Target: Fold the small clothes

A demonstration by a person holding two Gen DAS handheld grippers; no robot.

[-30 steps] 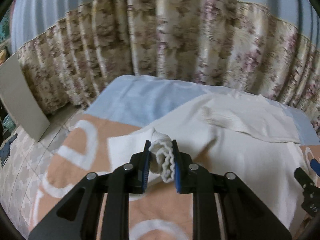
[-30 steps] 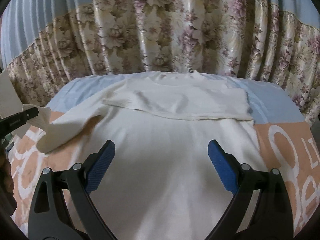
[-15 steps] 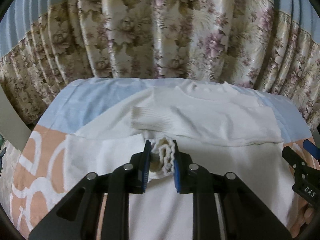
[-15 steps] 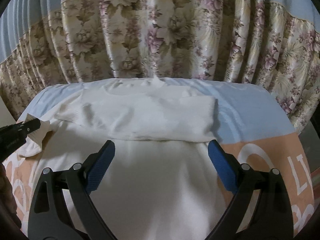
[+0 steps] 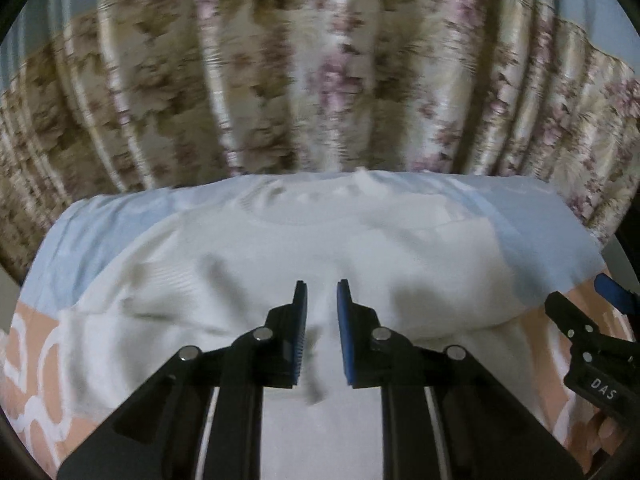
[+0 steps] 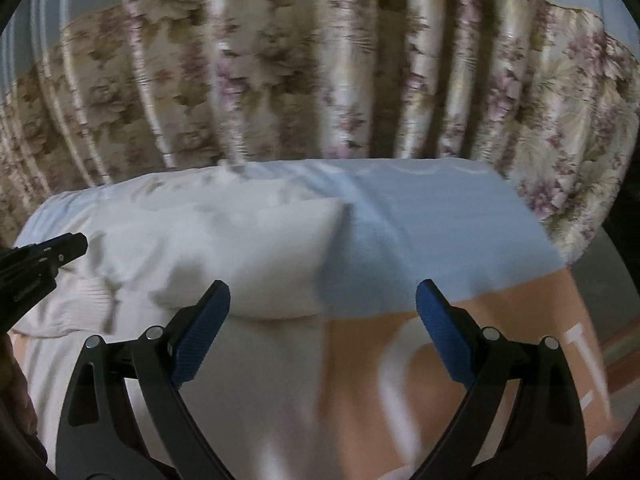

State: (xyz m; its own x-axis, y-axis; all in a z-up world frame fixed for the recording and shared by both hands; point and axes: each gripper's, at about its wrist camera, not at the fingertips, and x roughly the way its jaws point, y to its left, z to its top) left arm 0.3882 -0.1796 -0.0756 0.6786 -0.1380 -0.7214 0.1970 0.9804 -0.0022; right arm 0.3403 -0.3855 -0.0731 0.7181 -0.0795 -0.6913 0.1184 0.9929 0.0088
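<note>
black angular left tool [image 5: 322, 304], blue ribbed pads [image 5: 344, 340], silver screws, right tool [image 6: 322, 320] alike

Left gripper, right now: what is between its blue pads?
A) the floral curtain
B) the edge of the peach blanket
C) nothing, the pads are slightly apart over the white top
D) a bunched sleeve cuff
C. The left gripper shows an empty gap between its blue pads, with the white top lying flat beneath and nothing pinched.

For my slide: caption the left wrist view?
Left tongs, empty, above a white sweater on the bed.
</note>
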